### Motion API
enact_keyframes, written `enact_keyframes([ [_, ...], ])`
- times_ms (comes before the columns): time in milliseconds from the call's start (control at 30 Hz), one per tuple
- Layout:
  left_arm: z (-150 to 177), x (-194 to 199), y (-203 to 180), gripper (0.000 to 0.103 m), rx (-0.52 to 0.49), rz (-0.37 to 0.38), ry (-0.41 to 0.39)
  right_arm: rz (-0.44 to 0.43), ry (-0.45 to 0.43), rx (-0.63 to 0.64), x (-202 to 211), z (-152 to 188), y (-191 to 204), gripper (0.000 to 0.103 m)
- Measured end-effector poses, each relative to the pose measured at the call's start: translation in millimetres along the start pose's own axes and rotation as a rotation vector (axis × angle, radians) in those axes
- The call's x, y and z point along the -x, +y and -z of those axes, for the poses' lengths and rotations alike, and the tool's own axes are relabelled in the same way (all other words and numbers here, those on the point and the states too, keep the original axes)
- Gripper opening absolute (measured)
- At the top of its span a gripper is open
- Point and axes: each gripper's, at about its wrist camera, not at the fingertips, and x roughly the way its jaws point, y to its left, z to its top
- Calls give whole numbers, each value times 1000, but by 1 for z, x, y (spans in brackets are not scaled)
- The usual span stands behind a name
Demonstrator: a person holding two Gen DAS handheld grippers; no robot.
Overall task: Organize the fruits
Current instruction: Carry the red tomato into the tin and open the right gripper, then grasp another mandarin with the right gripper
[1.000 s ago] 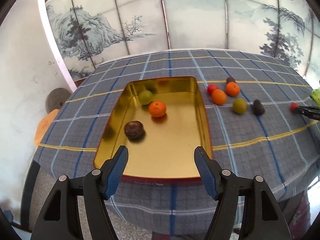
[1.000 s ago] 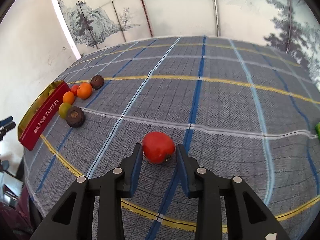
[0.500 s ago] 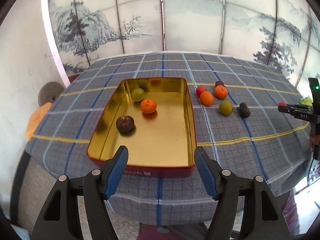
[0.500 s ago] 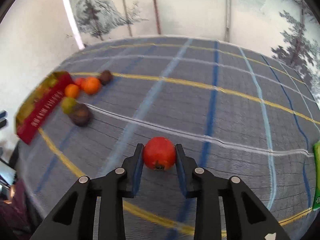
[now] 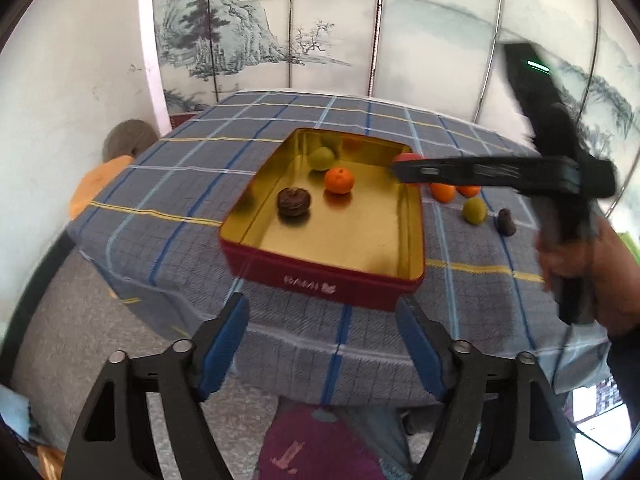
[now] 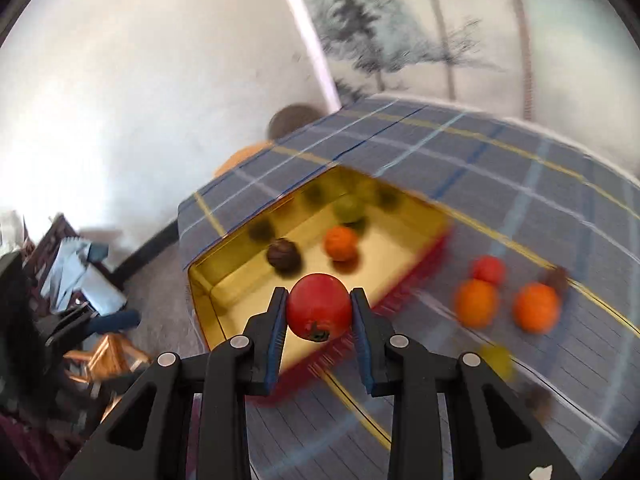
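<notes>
Moved: red fruit (image 6: 319, 306) off counter (image 6: 520, 184), now over gold tin (image 6: 400, 248) | right fingers (image 6: 276, 320) clamp its sides, I judge smooth, bruisable | left gripper (image 5: 322, 344) opening, empty.

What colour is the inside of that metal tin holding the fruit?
Shiny gold inside the rectangular metal tin, with dark red outer walls; clearest in the left wrist view.

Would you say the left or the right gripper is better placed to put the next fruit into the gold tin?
Right. The right gripper already clamps the red fruit just above the gold tin. The left gripper, its jaws opening, holds nothing and sits off the table's near edge.
</notes>
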Motion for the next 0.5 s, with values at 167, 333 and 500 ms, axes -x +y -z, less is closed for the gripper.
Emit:
enact_keyframes([
  [167,14,11,-3,90,-48,-41,-28,32,74,8,-50,-13,13,29],
  [333,25,14,-8,99,-86,-48,-30,57,104,-25,-69,-22,12,30],
  [500,32,12,-6,100,-87,-22,-13,13,3,-77,-46,-20,9,42],
])
